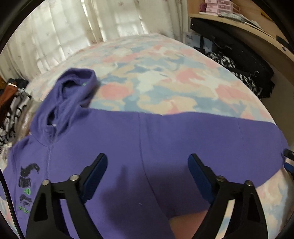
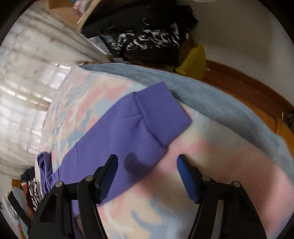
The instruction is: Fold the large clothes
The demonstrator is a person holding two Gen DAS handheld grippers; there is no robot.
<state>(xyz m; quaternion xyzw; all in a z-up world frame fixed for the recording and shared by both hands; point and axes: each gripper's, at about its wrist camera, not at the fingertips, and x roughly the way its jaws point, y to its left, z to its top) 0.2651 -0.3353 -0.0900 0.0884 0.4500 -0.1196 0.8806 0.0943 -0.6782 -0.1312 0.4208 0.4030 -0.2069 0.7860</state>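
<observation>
Closest to the left wrist camera, the left gripper (image 1: 148,163) hangs with its fingers spread wide, holding nothing, just above the purple hoodie (image 1: 128,147). That hoodie lies flat on the bed (image 1: 156,77), front side up, with its zipper (image 1: 49,156) running down the chest and black and green lettering (image 1: 27,182) printed beside it near the left edge of the view. One sleeve stretches out to the right along the near side of the bed, and a seam crosses the cloth between the gripper's fingers. Its hood (image 1: 73,92) lies further back, bunched and open, resting on the pastel blanket in pink, blue and cream that covers the bed. In the right wrist view, the right gripper (image 2: 147,161) is also wide apart and empty, hovering over the far end of that sleeve; its left finger sits above the purple cloth and its right finger above the blanket. The ribbed cuff (image 2: 163,117) lies flat just ahead, near the blanket's pale blue edge (image 2: 211,99) at the side of the bed. Beyond the bed's edge sits a pile of black and white clothes (image 2: 147,40) with a yellow item (image 2: 193,62) beside it. Farthest off, white curtains (image 1: 73,23) hang behind the bed, and a wooden shelf (image 1: 238,23) holds pink boxes (image 1: 218,5).
</observation>
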